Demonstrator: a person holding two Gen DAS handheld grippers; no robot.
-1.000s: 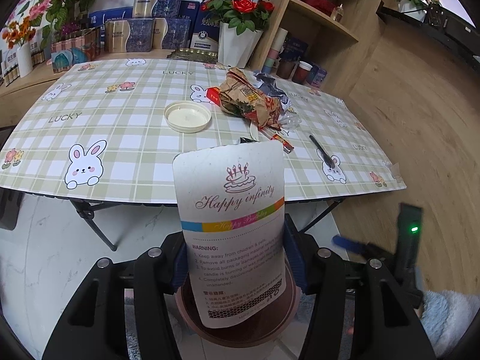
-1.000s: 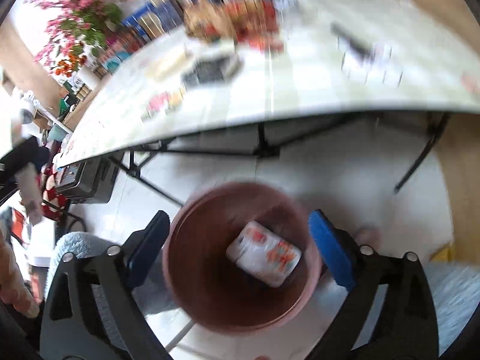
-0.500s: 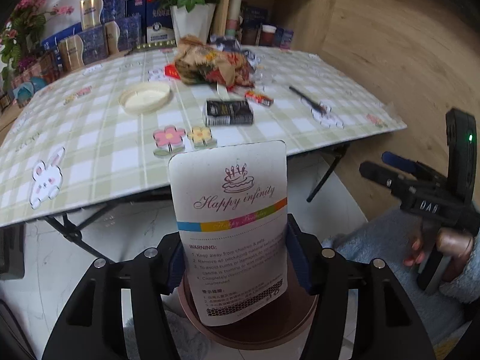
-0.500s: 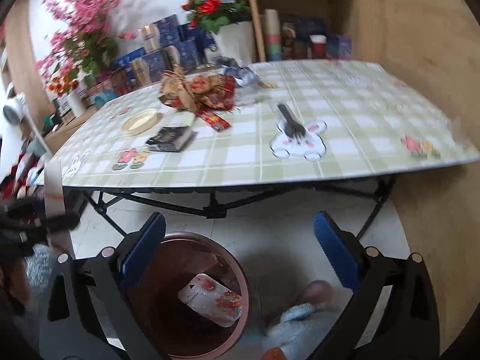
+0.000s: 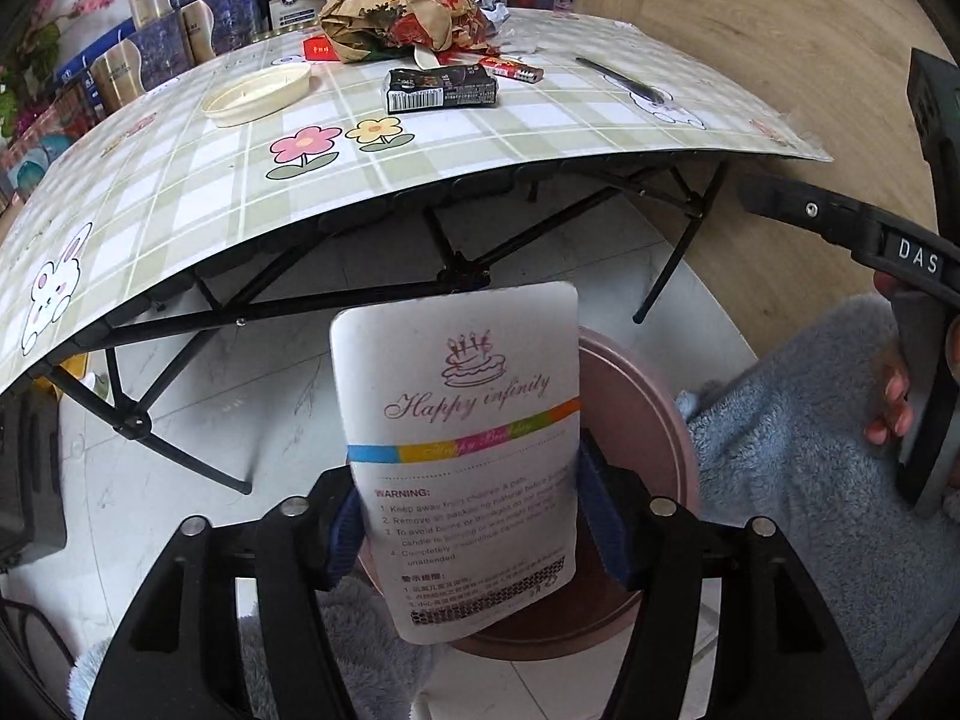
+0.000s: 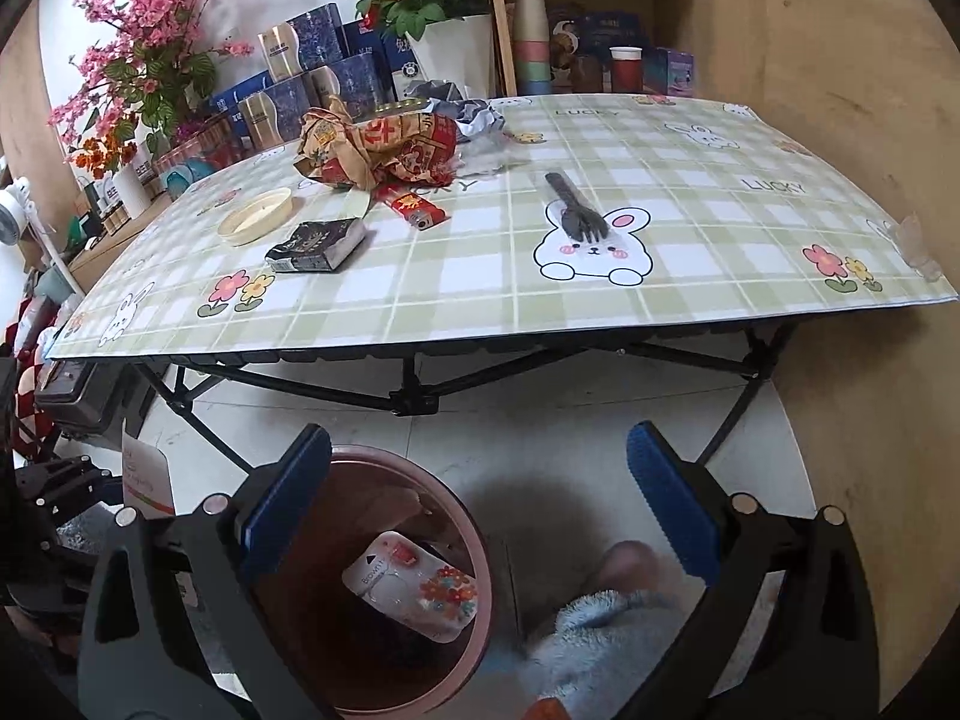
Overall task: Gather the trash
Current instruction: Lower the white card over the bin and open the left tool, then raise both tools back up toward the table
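Note:
My left gripper (image 5: pixel 474 516) points steeply down over the brown-pink bin (image 5: pixel 660 396). A white "Happy infinity" packet (image 5: pixel 462 420) stands upright between its blue pads; the jaws are opening, and both pads still touch the packet's edges. My right gripper (image 6: pixel 477 468) hangs open and empty above the floor beside the bin (image 6: pixel 474 546), which holds a white flowered wrapper (image 6: pixel 420 585). On the checked table (image 6: pixel 690 276) lie a crumpled paper bag (image 6: pixel 378 150), a black box (image 6: pixel 318 246), a red lighter (image 6: pixel 414 207) and a black fork (image 6: pixel 576 210).
A round cream lid (image 6: pixel 255 216) sits on the table's left part. Boxes, flower pots and a wooden shelf (image 6: pixel 600 60) stand behind the table. Black folding legs (image 6: pixel 414 396) cross beneath it. A person's fluffy blue sleeve (image 5: pixel 798 420) is beside the bin.
My left gripper has sunk below the table's edge toward the bin, rolling a little, with the packet still in it. The right view swung up from the bin to the table, then held.

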